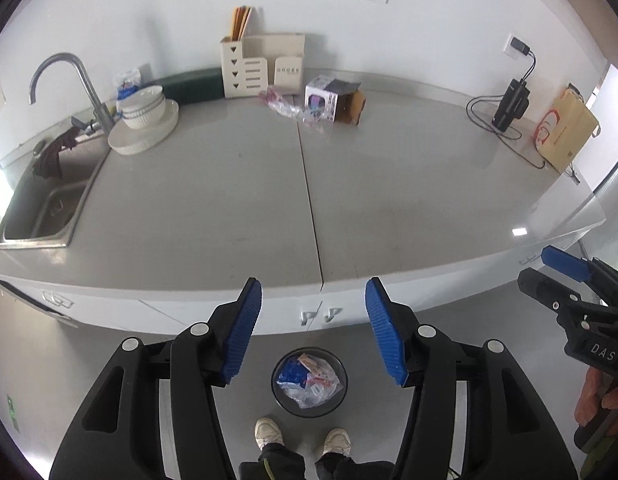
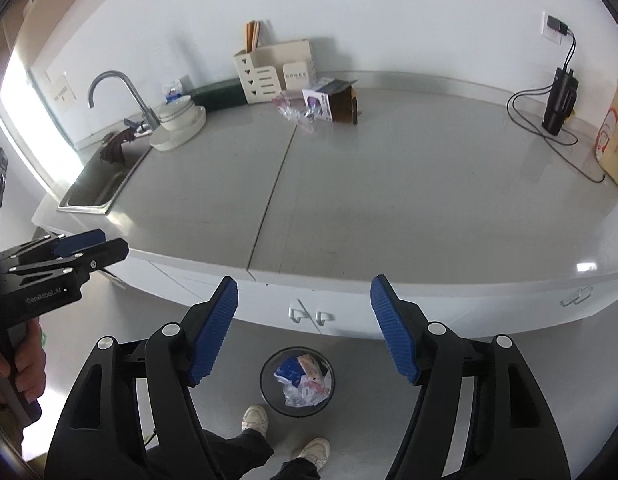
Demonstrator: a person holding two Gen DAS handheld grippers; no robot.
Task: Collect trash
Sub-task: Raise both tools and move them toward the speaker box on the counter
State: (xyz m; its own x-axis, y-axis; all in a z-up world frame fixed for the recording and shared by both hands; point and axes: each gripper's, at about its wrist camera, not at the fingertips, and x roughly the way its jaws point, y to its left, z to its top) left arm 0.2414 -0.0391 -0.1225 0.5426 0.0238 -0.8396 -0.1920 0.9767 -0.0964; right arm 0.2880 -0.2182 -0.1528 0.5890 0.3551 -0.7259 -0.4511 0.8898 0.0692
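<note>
A round black trash bin (image 1: 309,413) (image 2: 296,410) stands on the floor below the counter, holding a blue packet and several clear wrappers. On the grey counter (image 1: 229,208) by the far wall lie crumpled clear plastic wrappers (image 1: 287,109) (image 2: 293,111) and an opened small carton box (image 1: 335,101) (image 2: 333,105). My left gripper (image 1: 313,328) hangs open and empty above the bin, in front of the counter edge. My right gripper (image 2: 305,328) is also open and empty over the bin. Each gripper appears at the side of the other's view, the right one (image 1: 549,274) and the left one (image 2: 103,246).
A steel sink (image 1: 45,208) with a faucet (image 1: 81,80) sits at the counter's left, stacked white bowls and plates (image 1: 145,118) beside it. A cream file organizer (image 1: 261,68), a black device with a cable (image 1: 511,104) and a paper bag (image 1: 567,132) line the back. A person's shoes (image 1: 269,432) stand by the bin.
</note>
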